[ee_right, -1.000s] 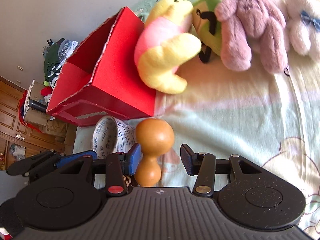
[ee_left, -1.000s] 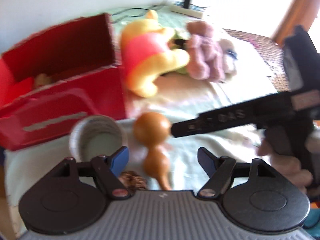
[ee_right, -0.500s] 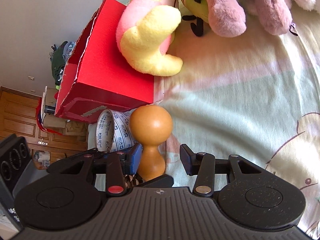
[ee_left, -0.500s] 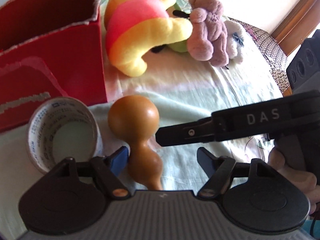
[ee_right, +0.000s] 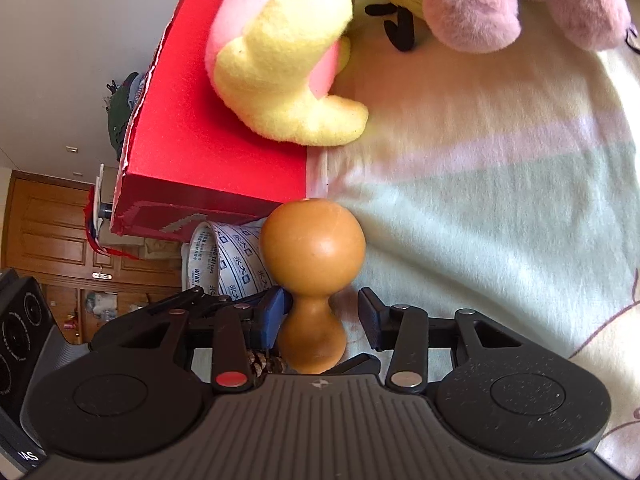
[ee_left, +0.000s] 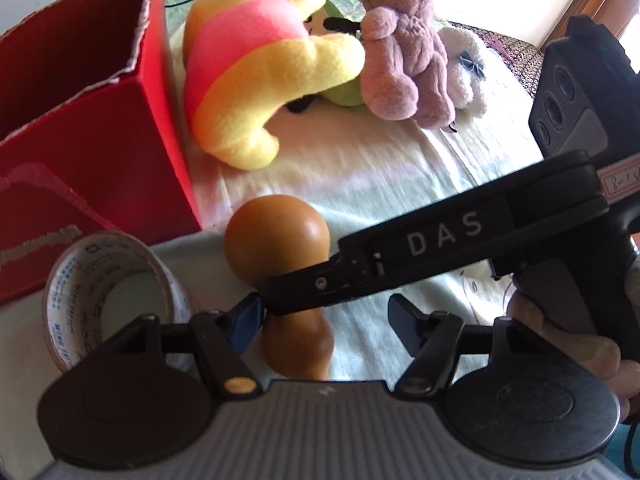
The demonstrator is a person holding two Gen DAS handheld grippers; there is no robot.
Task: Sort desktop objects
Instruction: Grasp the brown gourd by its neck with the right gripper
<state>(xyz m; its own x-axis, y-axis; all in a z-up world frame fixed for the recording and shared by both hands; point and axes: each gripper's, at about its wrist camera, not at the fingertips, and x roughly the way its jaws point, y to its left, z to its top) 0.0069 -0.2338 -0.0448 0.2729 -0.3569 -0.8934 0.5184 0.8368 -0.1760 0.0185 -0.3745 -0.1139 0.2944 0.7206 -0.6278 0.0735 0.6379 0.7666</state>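
Left wrist view: the left gripper [ee_left: 326,322] stands apart around the brown gourd [ee_left: 280,240] at lower centre, beside the tape roll [ee_left: 108,292].

Right wrist view: the right gripper [ee_right: 322,316] also stands apart, flanking the gourd's [ee_right: 312,248] narrow waist; red box [ee_right: 208,160] upper left.

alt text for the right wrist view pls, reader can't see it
The open right gripper straddles the narrow waist of a brown gourd lying on a pale cloth. A tape roll sits left of the gourd, with a red box and yellow plush toy beyond.
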